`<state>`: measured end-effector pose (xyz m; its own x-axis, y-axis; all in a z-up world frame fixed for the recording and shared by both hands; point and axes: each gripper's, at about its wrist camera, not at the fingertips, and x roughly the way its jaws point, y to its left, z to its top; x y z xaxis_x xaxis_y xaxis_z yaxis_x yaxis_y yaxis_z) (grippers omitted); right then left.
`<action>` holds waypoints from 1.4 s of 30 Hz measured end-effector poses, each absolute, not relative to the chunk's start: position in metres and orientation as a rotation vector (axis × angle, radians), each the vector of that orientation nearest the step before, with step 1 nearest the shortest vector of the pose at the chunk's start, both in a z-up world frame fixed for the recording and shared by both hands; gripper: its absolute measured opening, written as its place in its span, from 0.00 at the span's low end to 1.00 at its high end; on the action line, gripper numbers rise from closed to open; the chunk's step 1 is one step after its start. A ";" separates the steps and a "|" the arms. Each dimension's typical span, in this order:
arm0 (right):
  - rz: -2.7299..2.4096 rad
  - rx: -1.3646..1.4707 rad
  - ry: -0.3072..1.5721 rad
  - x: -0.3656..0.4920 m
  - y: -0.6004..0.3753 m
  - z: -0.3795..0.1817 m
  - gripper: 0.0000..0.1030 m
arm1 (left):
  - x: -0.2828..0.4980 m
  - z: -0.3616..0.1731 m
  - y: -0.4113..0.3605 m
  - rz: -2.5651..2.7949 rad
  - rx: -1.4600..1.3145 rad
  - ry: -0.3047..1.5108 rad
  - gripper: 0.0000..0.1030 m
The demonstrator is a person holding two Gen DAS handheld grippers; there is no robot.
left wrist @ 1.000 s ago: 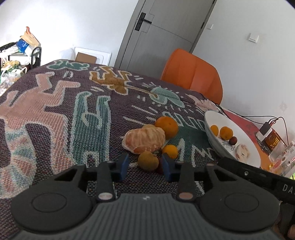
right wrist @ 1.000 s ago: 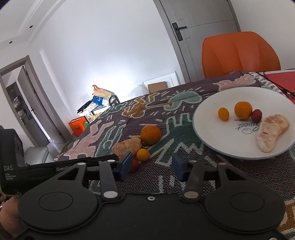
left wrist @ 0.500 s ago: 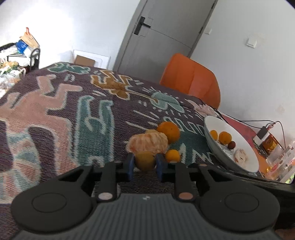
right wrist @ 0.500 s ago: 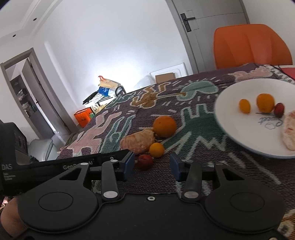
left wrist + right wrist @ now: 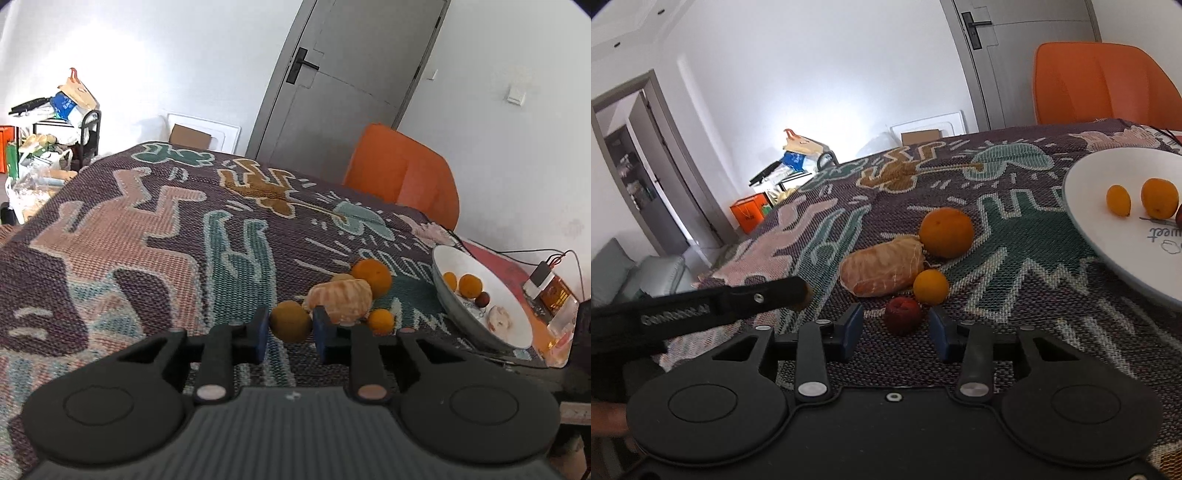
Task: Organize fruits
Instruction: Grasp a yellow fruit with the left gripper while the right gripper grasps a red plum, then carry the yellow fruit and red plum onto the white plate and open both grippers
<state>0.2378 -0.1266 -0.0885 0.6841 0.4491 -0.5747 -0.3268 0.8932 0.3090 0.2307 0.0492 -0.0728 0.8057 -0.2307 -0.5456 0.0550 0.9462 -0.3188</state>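
Note:
My left gripper (image 5: 290, 330) is shut on a brownish-yellow round fruit (image 5: 290, 320), held just above the patterned cloth. Behind it lie a peeled citrus (image 5: 341, 300), a large orange (image 5: 371, 277) and a small orange (image 5: 380, 320). In the right wrist view my right gripper (image 5: 895, 332) has its jaws closing around a small dark red fruit (image 5: 902, 314) on the cloth; gaps show on both sides of it. Beyond lie the peeled citrus (image 5: 882, 271), small orange (image 5: 931, 287) and large orange (image 5: 946, 232). The white plate (image 5: 1086, 221) holds several small fruits.
The left gripper's black body (image 5: 701, 308) reaches in from the left of the right wrist view. An orange chair (image 5: 402, 173) stands behind the table. Cables and a small device (image 5: 543, 275) lie past the plate (image 5: 443, 258). A cluttered rack (image 5: 55, 122) stands far left.
The left gripper closed on the brownish-yellow fruit and lifted it slightly. The right gripper moved left and down from the plate to the red fruit, its jaws narrowing.

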 end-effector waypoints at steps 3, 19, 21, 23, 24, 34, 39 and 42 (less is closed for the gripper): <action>0.436 0.179 0.694 0.242 -0.122 -0.090 0.28 | 0.229 -0.071 0.050 -0.149 -0.298 0.618 0.23; 0.435 0.214 0.610 0.221 -0.152 -0.065 0.20 | 0.221 -0.059 0.025 -0.185 -0.275 0.589 0.23; 0.430 0.224 0.598 0.218 -0.159 -0.062 0.20 | 0.222 -0.057 0.019 -0.199 -0.272 0.585 0.23; 0.423 0.231 0.585 0.215 -0.165 -0.058 0.20 | 0.223 -0.056 0.013 -0.214 -0.272 0.583 0.23; 0.419 0.232 0.577 0.214 -0.168 -0.056 0.20 | 0.223 -0.055 0.009 -0.222 -0.271 0.583 0.23; 0.366 0.245 0.536 0.209 -0.199 -0.048 0.20 | 0.224 -0.045 -0.019 -0.254 -0.251 0.565 0.23; 0.338 0.269 0.521 0.208 -0.217 -0.046 0.20 | 0.225 -0.040 -0.030 -0.271 -0.240 0.550 0.23; 0.315 0.278 0.513 0.208 -0.229 -0.045 0.20 | 0.225 -0.038 -0.037 -0.283 -0.236 0.544 0.23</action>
<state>0.2076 -0.2291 -0.0451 0.8253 0.3608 -0.4345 -0.2230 0.9150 0.3362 0.2253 -0.0372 -0.0381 0.8187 -0.3249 -0.4735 0.2014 0.9346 -0.2932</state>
